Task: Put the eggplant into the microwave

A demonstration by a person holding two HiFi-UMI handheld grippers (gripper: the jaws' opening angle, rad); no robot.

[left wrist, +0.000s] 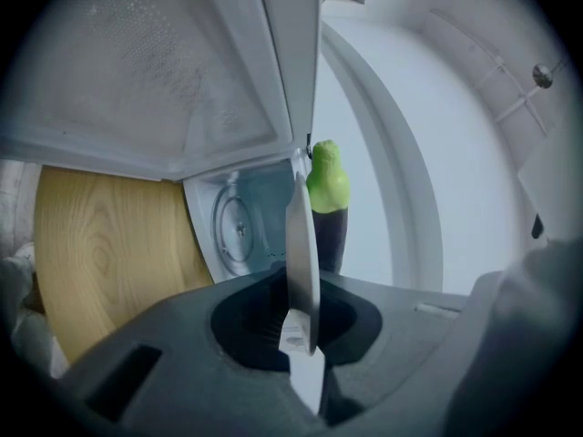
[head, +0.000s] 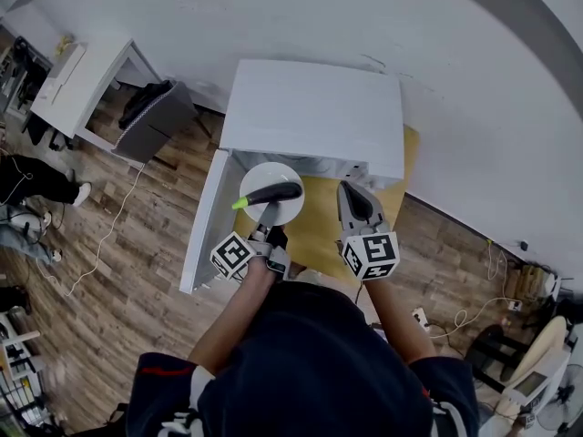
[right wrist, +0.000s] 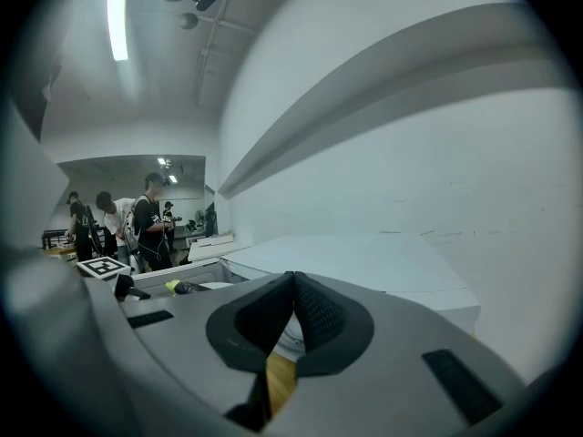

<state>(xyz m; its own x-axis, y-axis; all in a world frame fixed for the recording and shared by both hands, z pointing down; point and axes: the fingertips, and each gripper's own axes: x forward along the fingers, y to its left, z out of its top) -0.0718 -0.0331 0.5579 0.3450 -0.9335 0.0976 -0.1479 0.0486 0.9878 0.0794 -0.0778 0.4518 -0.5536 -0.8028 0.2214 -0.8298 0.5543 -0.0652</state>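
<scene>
A dark eggplant point(head: 271, 193) with a green tip lies on a white plate point(head: 259, 175), and my left gripper point(head: 270, 218) is shut on the plate's near rim. The plate hangs in front of the open cavity of the white microwave point(head: 314, 116). In the left gripper view the plate point(left wrist: 301, 235) stands edge-on between the jaws of my left gripper point(left wrist: 301, 309), the eggplant point(left wrist: 326, 194) behind it and the cavity point(left wrist: 239, 228) beyond. My right gripper point(head: 357, 198) hovers to the right of the plate, shut and empty point(right wrist: 293, 285).
The microwave door point(head: 202, 235) swings open to the left. The microwave stands on a yellow wooden table point(head: 319, 230) against a white wall. A white desk point(head: 86, 80) and cables sit on the wood floor at left. Several people point(right wrist: 137, 226) stand far off.
</scene>
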